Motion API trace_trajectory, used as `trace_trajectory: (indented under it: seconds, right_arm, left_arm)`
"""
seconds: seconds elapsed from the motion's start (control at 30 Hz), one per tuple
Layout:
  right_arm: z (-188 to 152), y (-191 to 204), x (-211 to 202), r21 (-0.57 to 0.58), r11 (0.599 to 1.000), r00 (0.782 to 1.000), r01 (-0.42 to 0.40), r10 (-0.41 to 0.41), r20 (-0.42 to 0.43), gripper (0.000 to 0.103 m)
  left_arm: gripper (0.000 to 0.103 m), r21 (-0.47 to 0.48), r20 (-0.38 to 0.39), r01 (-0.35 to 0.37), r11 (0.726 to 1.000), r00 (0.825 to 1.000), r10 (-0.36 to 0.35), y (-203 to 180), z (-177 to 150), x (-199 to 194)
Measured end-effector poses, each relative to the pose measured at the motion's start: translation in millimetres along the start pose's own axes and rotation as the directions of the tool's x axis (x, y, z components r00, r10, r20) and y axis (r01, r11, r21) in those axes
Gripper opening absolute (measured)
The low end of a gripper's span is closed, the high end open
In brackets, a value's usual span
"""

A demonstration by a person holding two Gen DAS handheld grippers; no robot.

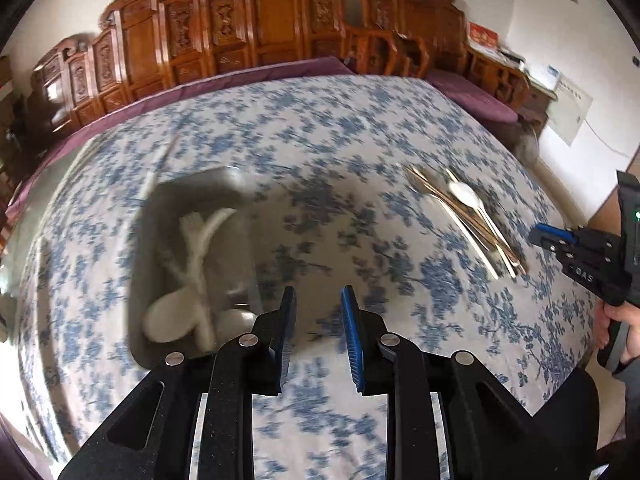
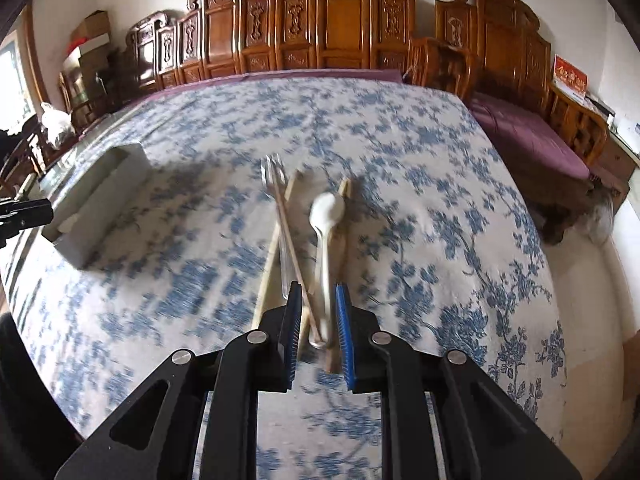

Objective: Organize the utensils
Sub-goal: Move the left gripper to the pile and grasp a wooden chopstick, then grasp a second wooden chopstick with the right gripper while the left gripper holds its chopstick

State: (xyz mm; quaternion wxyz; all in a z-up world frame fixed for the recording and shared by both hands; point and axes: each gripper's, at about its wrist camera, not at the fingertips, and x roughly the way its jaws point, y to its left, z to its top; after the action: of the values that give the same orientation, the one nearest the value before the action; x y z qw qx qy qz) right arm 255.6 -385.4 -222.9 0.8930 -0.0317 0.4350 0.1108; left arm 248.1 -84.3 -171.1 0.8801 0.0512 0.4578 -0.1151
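A grey rectangular tray (image 1: 224,178) on the blue-flowered tablecloth holds a white fork (image 1: 196,236) and white spoons (image 1: 168,316). My left gripper (image 1: 318,300) is open and empty, just right of the tray's near end. A loose pile of utensils lies further right (image 1: 466,216). In the right wrist view the pile shows a white spoon (image 2: 326,216), a metal fork (image 2: 274,176) and wooden chopsticks (image 2: 294,256). My right gripper (image 2: 317,296) is open, its jaws either side of the near ends of the spoon handle and a chopstick. The tray also shows at left (image 2: 100,200).
The table (image 2: 460,200) is covered by a blue and white cloth. Carved wooden benches (image 2: 340,20) with purple cushions (image 2: 528,136) line the far and right sides. My right gripper and hand show at the right edge of the left wrist view (image 1: 592,256).
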Motion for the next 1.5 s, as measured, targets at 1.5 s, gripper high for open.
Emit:
trace_trajectory:
  seconds: [1.5]
  right_arm:
    - [-6,-1,9,-0.001,0.999,0.998,-0.055,0.055,-0.018,0.019]
  left_arm:
    - [0.004,0.109,-0.131,0.038,0.993,0.991,-0.023,-89,6,97]
